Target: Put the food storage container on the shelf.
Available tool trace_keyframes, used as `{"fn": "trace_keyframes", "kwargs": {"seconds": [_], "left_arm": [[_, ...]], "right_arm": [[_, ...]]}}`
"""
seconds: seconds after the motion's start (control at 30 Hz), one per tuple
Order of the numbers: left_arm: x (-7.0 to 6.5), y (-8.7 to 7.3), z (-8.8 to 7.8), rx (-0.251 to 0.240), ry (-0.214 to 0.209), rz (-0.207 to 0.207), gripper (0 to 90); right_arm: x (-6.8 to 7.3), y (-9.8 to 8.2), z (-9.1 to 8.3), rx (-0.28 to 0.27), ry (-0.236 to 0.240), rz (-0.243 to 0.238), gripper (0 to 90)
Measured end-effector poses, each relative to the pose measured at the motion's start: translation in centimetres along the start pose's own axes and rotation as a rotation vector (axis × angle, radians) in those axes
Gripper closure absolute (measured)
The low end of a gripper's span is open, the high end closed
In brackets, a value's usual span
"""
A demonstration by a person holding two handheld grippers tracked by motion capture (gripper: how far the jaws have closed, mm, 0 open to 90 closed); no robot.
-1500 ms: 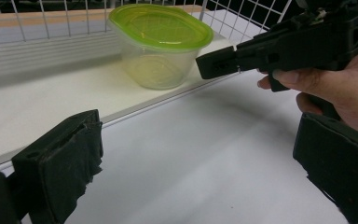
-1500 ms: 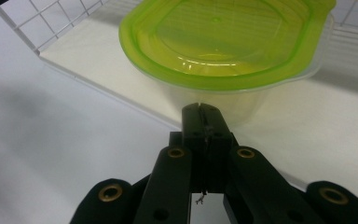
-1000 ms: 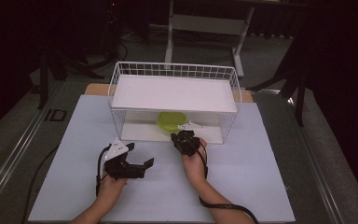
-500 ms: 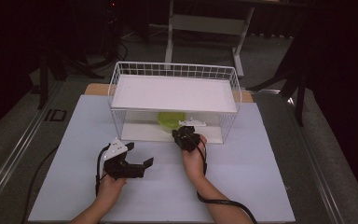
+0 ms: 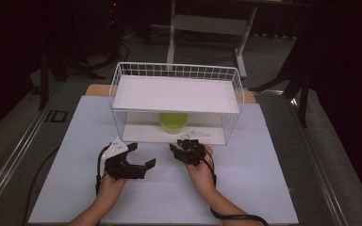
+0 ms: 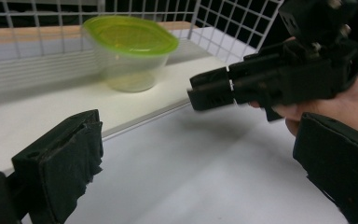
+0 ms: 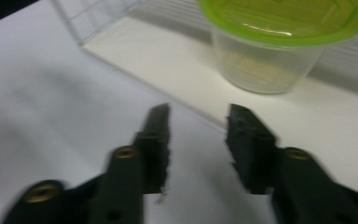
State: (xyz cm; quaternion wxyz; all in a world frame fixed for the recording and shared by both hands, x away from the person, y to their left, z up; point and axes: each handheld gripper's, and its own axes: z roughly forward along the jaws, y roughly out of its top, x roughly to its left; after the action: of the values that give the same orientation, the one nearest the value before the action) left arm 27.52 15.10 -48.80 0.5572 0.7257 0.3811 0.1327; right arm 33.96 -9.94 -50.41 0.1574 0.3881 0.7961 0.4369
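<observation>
High view — the lidded container (image 5: 173, 122) sits on the lower shelf of the wire rack (image 5: 176, 75) on the worktop (image 5: 264, 188); right claw (image 5: 187, 151) just before it, left claw (image 5: 139, 157) wide open, empty.

Left gripper view — the right claw nears the shelf.

Right gripper view — jaws, just opening, half apart and empty: widen further, centre on the container's wall below the lid.
</observation>
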Motion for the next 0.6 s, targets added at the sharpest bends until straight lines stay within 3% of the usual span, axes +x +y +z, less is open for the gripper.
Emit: {"fn": "trace_keyframes", "kwargs": {"seconds": [0.1, 0.17, 0.27, 0.4, 0.47, 0.6], "left_arm": [[-0.3, 0.4, -0.3, -0.009, -0.014, 0.01, 2.5], [-0.3, 0.4, -0.6, -0.013, -0.015, 0.001, 2.5], [-0.4, 0.4, -0.9, -0.008, -0.014, 0.003, 2.5], [-0.7, 0.2, -1.5, 0.004, -0.021, 0.035, 2.5], [-0.7, 0.1, -1.8, 0.009, -0.031, 0.039, 2.5], [-0.6, -0.2, -2.5, 0.004, -0.05, 0.047, 2.4]], "right_arm": [[0.4, -0.2, -1.3, -0.017, 0.01, -0.033, 38.1], [0.4, -0.3, -1.7, -0.024, 0.012, -0.031, 35.6], [0.2, -0.5, -3.1, -0.039, 0.052, -0.005, 20.4], [-0.2, -0.8, -4.2, -0.045, 0.093, 0.02, 16.8], [-0.4, -1.1, -4.6, -0.046, 0.093, 0.035, 16.5], [-0.7, -1.7, -5.4, -0.059, 0.071, 0.02, 15.6]]}}
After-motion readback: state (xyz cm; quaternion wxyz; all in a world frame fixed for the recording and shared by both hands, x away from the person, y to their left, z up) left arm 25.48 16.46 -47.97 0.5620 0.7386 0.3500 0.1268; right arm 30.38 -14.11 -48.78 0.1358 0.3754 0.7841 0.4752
